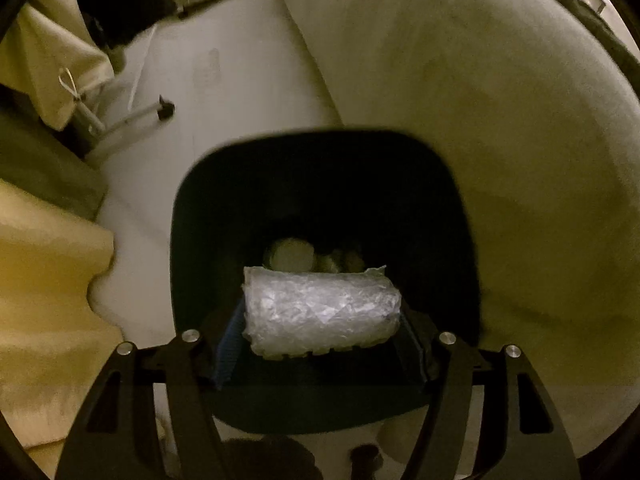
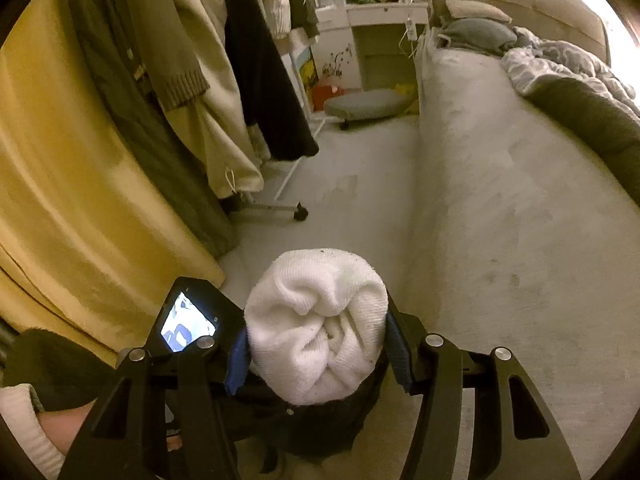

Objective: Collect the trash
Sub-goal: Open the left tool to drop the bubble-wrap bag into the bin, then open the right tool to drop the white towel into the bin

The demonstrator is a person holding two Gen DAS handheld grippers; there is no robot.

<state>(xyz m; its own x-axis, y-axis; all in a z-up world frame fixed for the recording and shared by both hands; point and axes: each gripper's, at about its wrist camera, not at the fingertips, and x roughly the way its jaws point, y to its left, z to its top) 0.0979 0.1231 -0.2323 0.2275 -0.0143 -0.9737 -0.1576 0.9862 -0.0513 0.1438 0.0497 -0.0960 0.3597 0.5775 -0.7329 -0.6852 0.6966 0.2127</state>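
Note:
In the left wrist view my left gripper (image 1: 322,340) is shut on a roll of clear bubble wrap (image 1: 322,312) and holds it over the open mouth of a black trash bin (image 1: 320,176). A few pale pieces of trash (image 1: 292,258) lie at the bin's bottom. In the right wrist view my right gripper (image 2: 318,344) is shut on a rolled white cloth wad (image 2: 316,320). The back of my left gripper with its lit screen (image 2: 188,320) shows just to its left.
The bin stands on a pale floor (image 1: 224,92) between a bed side (image 1: 480,120) and yellow curtain (image 1: 44,280). A clothes rack with hanging garments (image 2: 256,80) and its wheeled base (image 2: 300,212) stands ahead. A desk (image 2: 384,12) is at the far end.

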